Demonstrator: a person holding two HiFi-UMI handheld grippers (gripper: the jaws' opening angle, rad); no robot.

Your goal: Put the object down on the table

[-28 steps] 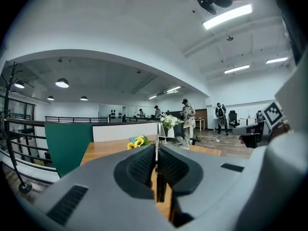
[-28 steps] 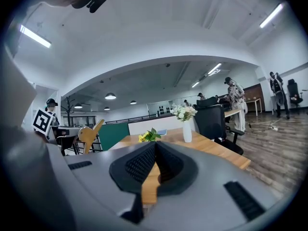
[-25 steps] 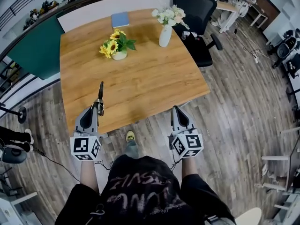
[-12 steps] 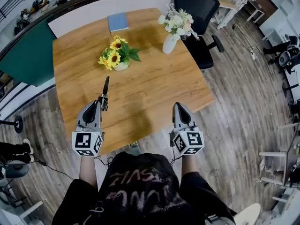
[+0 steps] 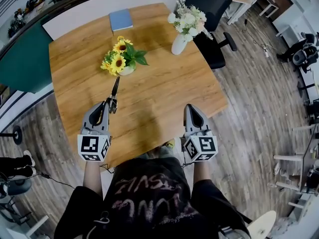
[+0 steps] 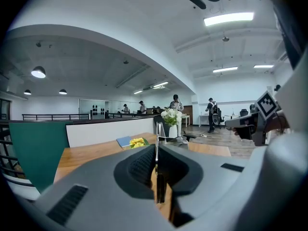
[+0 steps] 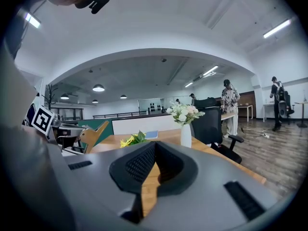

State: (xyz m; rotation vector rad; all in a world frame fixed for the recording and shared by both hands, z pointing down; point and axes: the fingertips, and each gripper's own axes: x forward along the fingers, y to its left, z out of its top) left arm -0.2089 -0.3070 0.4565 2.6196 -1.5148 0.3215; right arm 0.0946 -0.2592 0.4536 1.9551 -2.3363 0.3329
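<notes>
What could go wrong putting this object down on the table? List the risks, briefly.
1. The thin flat object clamped in the left claw points at the sunflower pot; pushing forward could knock it.
2. It is held on edge by one end, so if released above the table it may topple and clatter.
3. The claw sits near the table's front edge; set down there, it might slide off.

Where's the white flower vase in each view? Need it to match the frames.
Head view: white vase near the table's far right edge, beside the black chair.
Left gripper view: white vase just right of centre, on the table's far side.
Right gripper view: white vase right of centre, on the table.
Shared landmark: the sunflower pot, left of the vase in all three views.
</notes>
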